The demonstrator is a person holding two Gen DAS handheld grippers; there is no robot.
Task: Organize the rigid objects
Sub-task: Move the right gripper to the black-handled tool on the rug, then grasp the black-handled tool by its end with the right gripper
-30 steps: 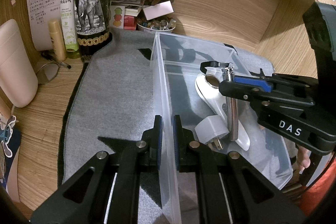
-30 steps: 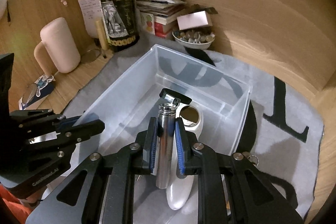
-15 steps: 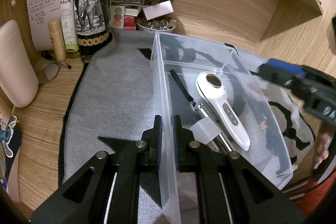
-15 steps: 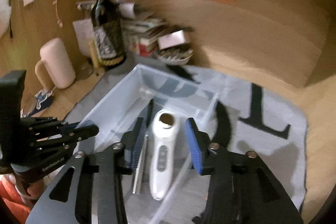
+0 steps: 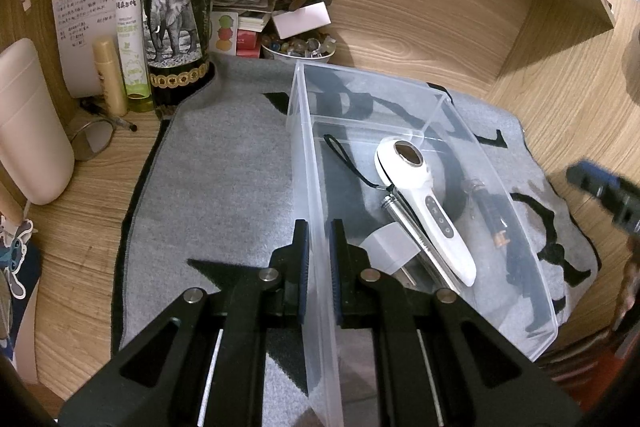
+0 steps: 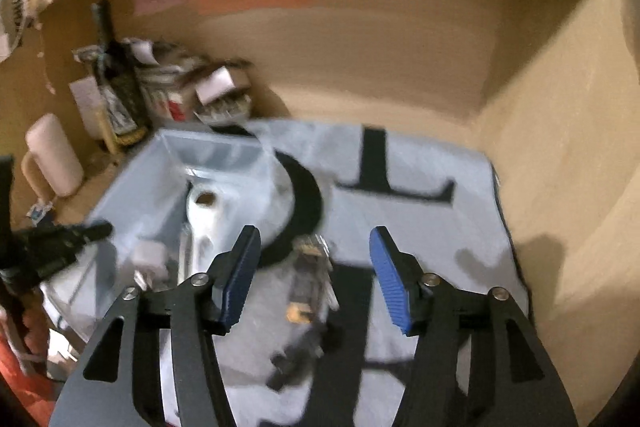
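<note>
On the left of the wooden desk (image 5: 80, 211) stand one pale pink container (image 5: 28, 131), one yellow tube (image 5: 110, 79), one green spray bottle (image 5: 132, 39) and one dark wine bottle (image 5: 176, 7) with an elephant label. Beside them sits one bowl of small trinkets (image 5: 298, 47) at the back edge of a grey mat (image 5: 220, 187). The left hand-held gripper (image 5: 318, 267) is pinched tight onto the near left wall of one clear plastic bin (image 5: 308, 155), one pad on each side of the wall. Inside the bin lie three things close together: one white plug adapter (image 5: 390, 249), one silver metal cylinder (image 5: 416, 239) with a black wrist strap, and one white handheld device (image 5: 424, 211) resting against the cylinder. Just right of the bin, on the mat, lies one dark slim object (image 6: 310, 279), blurred. The right hand-held gripper (image 6: 316, 279) hovers above it, its jaws having just been opening, now apart with nothing held between its two blue pads (image 6: 390, 281).
</note>
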